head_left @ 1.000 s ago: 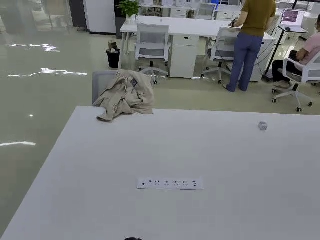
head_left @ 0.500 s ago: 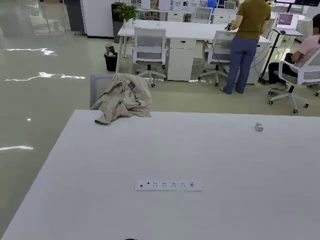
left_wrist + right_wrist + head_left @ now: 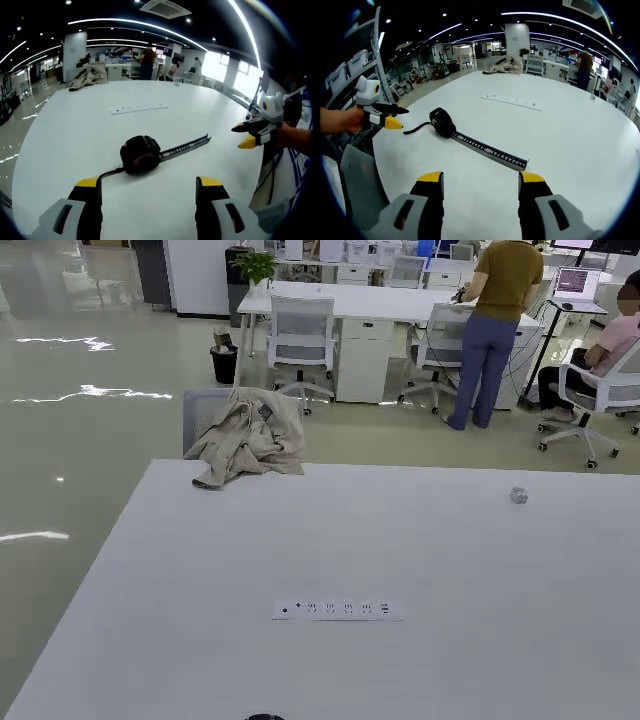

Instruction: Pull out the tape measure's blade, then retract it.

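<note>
A black tape measure (image 3: 141, 154) lies on the white table (image 3: 65, 130) with a short length of blade (image 3: 186, 147) pulled out flat and a black wrist cord trailing from it. My left gripper (image 3: 149, 184) hovers open just short of the case, with nothing between its fingers. From the other side, the case (image 3: 441, 121) and the blade (image 3: 490, 149) lie ahead of my right gripper (image 3: 481, 178), which is open and holds nothing. A hand holds the right gripper (image 3: 245, 136) beyond the blade's tip. The left gripper (image 3: 397, 119) sits off the table's edge.
A white power strip (image 3: 338, 610) lies mid-table, with a small crumpled object (image 3: 518, 496) far right. A beige jacket (image 3: 245, 435) drapes a chair at the far edge. Beyond it, a person (image 3: 495, 320) stands at desks with office chairs.
The head view has shifted slightly; nothing on the table has moved.
</note>
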